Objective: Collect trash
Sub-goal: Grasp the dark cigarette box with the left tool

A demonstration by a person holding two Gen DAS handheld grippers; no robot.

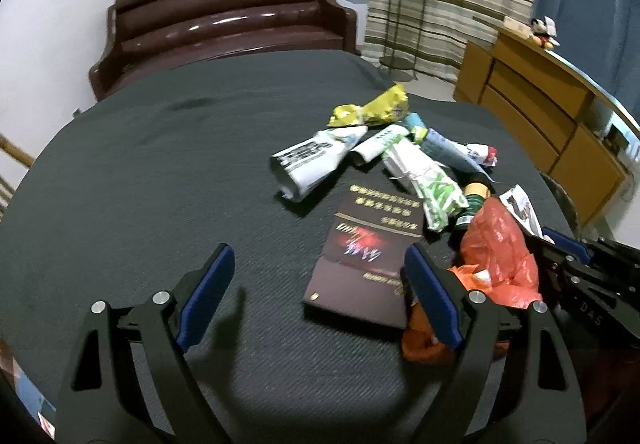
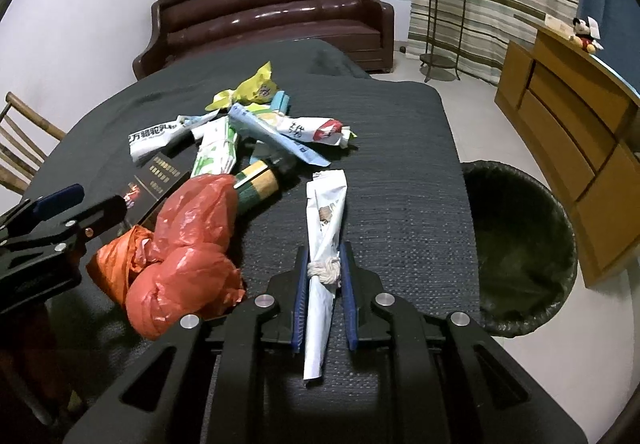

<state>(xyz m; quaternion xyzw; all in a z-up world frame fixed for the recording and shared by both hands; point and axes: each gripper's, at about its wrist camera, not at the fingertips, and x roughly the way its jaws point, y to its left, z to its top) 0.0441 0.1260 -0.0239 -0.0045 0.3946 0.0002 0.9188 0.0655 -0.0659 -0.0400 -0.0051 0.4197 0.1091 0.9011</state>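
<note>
On the dark table (image 2: 400,163) the right gripper (image 2: 324,276) pinches one rolled white wrapper (image 2: 326,211) lying beside one black bin (image 2: 520,244), while the left gripper (image 1: 320,292) hangs spread over one dark booklet (image 1: 368,256), next to one red bag (image 2: 192,244) and one bottle (image 2: 258,183).

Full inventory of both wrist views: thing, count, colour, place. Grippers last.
table: 1, dark grey cloth, centre
red bags: 2 or so, red and orange, table's near left
rolled wrappers: several, mostly white, table's far side
yellow wrapper: 1, farthest in the pile
bottle: 1, green and tan, behind the red bags
dark box: 1, flat, beside the red bags
bin: 1, black liner, floor right of table
sofa: 1, brown, behind table
cabinet: 1, wooden, right
left gripper: open, over the dark box
right gripper: shut on white wrapper
</note>
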